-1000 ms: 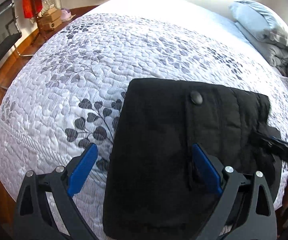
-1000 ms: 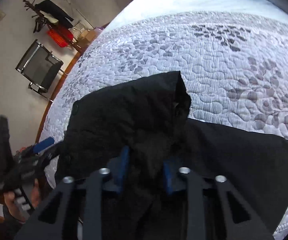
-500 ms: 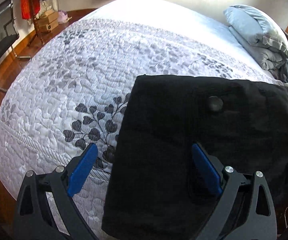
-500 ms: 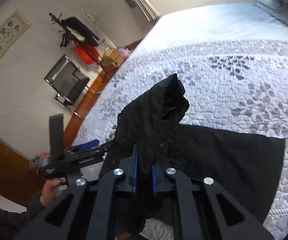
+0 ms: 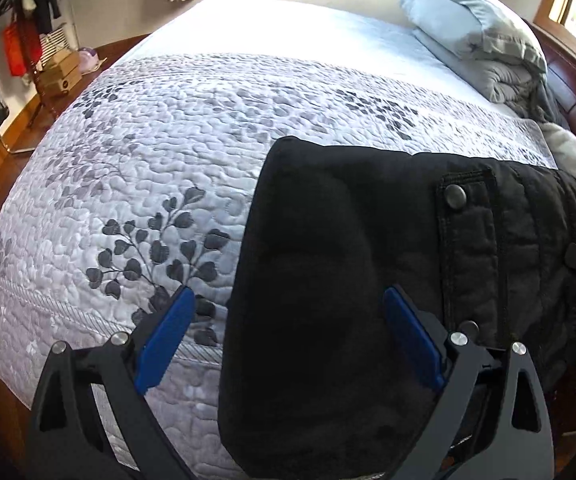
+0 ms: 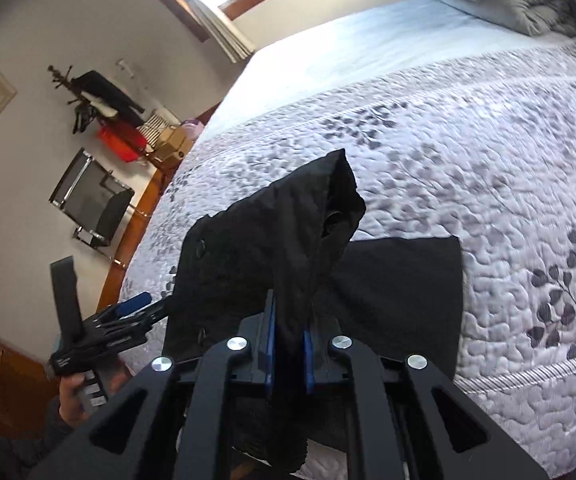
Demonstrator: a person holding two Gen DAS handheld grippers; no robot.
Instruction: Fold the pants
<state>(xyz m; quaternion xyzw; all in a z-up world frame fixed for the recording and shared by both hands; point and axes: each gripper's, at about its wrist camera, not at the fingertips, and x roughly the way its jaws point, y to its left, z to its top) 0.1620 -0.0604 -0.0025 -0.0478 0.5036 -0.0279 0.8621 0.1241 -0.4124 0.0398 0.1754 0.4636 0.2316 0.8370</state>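
1. Pants (image 5: 352, 280), black and quilted, lie at the near edge of a bed, spread over a white bedspread (image 5: 159, 152) printed with grey leaves; a snap button (image 5: 456, 196) shows on the waistband flap.
2. Left gripper (image 5: 288, 336) hovers over the left edge of the pants, its blue pads (image 5: 163, 340) spread wide, one above the bedspread and one above the black cloth, gripping nothing.
3. Seen from the right wrist, a hand (image 6: 75, 392) at the far left holds that gripper by its handle beside the bed.
4. Right gripper (image 6: 288, 352) is clamped on a bunched fold of the pants (image 6: 288, 248), which rises in a peak above its jaws while the rest lies flat on the bedspread.
5. Grey pillows (image 5: 484, 36) are stacked at the head of the bed, far right.
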